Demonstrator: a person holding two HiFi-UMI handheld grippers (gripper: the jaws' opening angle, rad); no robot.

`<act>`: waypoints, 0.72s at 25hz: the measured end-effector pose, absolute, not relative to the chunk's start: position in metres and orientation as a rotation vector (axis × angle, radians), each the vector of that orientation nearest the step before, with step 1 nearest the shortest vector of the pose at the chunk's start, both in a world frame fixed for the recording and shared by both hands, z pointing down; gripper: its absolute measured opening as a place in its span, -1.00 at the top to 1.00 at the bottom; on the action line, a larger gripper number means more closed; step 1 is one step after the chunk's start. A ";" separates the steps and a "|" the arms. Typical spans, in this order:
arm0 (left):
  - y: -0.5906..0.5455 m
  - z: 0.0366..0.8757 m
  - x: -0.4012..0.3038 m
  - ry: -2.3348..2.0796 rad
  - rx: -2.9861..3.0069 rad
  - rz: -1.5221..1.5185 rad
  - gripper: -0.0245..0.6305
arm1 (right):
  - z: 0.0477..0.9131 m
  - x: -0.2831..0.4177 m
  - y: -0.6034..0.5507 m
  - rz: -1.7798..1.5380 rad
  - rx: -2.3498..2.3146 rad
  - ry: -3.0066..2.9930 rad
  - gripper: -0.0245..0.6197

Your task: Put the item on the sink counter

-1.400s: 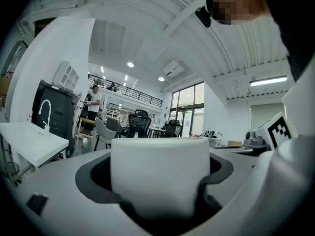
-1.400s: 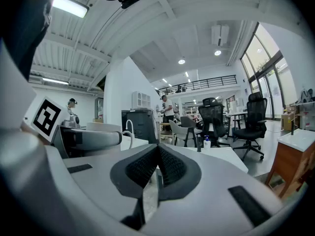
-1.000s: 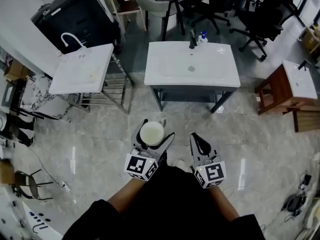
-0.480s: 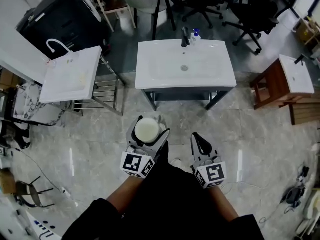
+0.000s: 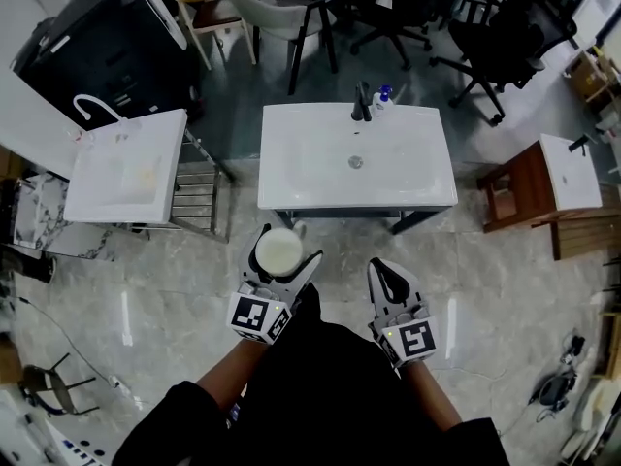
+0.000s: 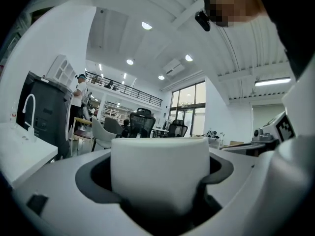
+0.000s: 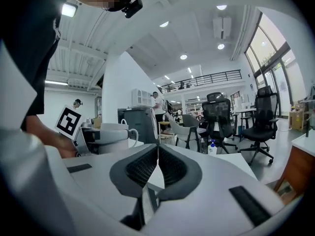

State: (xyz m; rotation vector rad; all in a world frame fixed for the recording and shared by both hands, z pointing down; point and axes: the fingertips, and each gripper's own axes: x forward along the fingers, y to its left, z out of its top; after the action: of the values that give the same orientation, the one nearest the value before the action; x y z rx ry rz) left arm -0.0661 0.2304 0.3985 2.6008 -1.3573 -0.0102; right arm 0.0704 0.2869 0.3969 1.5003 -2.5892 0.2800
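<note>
Firmly pinched between the left gripper's [image 5: 281, 260] jaws sits the white mug [image 6: 158, 171], its base hidden by them, above the floor just short of the sink counter's [image 5: 310, 178] near edge. The right gripper [image 5: 385, 275] beside it has its jaws pressed together on nothing. A faucet [image 5: 362, 102] and a bottle [image 5: 383, 98] stand at the counter's far edge, the bottle's label too small to read.

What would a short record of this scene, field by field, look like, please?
left tongs: shut on the cup, which is white and held upright
right tongs: shut, nothing between them
target: sink counter, straight ahead, apart from both tongs
on the counter: faucet and soap bottle at the far edge
task status: cup not yet set down
</note>
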 end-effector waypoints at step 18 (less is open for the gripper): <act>0.055 0.417 -0.127 -1.262 2.588 -0.019 -0.54 | 0.416 0.019 0.107 0.371 1.554 -2.456 0.82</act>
State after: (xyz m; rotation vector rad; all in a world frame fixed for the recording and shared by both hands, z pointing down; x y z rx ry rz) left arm -0.1272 0.0552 0.4171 2.5881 -1.2617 -0.0192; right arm 0.0185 0.1073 0.4165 1.5538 -2.4564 0.3705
